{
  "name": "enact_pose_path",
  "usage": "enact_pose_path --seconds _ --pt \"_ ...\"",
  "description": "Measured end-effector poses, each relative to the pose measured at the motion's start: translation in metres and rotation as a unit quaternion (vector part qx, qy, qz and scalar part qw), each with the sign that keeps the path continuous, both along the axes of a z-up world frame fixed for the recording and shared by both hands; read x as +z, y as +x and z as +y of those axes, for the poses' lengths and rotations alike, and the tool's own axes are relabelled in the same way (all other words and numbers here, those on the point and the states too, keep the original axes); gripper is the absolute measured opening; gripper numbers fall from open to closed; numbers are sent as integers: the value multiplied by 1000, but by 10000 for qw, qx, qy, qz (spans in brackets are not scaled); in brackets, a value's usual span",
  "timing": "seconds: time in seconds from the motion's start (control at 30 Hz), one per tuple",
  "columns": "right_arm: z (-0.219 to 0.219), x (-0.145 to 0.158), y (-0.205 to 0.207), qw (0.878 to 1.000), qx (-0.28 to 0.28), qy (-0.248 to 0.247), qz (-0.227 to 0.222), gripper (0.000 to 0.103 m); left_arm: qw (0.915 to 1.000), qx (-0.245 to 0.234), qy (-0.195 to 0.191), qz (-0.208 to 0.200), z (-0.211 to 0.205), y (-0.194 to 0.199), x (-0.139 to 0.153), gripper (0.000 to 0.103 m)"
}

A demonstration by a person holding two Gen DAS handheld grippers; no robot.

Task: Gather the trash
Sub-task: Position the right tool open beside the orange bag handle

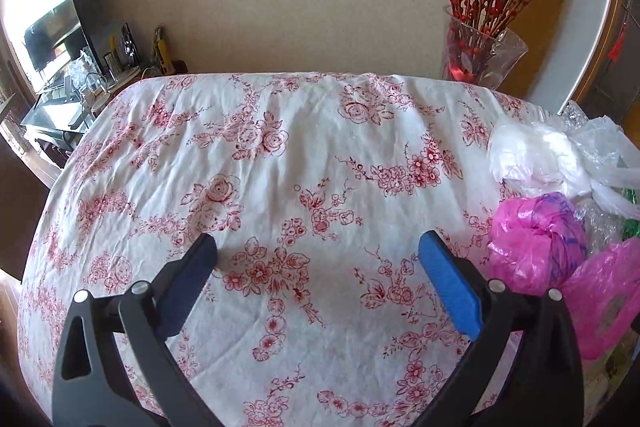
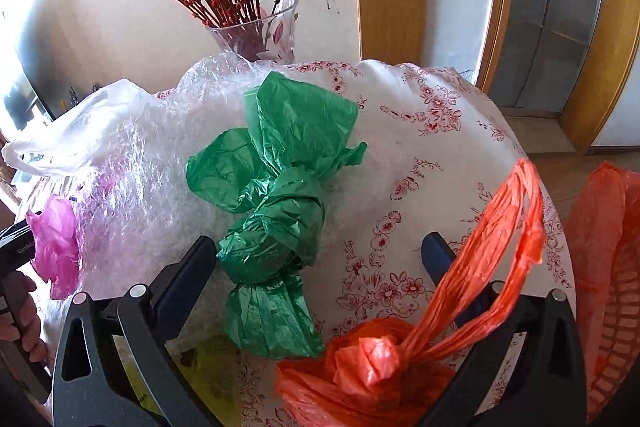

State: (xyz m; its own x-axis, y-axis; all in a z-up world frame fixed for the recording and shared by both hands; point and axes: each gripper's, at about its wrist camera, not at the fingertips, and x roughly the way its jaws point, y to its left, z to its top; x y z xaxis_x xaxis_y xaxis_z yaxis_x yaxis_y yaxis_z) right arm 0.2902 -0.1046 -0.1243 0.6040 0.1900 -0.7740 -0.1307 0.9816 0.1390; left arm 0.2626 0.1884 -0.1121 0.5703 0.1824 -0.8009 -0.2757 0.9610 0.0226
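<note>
Trash lies bunched on a table under a white cloth (image 1: 280, 155) printed with red flowers. A knotted green plastic bag (image 2: 276, 203) sits crumpled in the middle of the right wrist view, resting on a sheet of bubble wrap (image 2: 160, 163), with a clear bag (image 2: 76, 131) beyond it and a pink bag (image 2: 56, 243) at the left edge. An orange bag (image 2: 372, 359), tied in a knot, lies nearest that camera, its looped handles draped over one finger of the right gripper (image 2: 320, 243). That gripper's fingers stand wide apart either side of the green bag's lower end; whether they touch it I cannot tell.

Only the left wrist view shows the bare stretch of cloth, where the left gripper (image 1: 318, 241) hangs spread wide over the print with nothing between its fingers. The pink bag (image 1: 536, 239) and a white bag (image 1: 536, 151) sit to its right. A glass vase (image 2: 260, 35) of red-budded branches stands behind the table.
</note>
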Motion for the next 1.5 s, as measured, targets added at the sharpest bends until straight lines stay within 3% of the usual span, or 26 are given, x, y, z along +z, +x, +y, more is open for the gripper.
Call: enact_pose_path --seconds 1.5 --pt "0 0 1 10000 20 -2 0 101 10000 -3 -38 13 1 0 1 99"
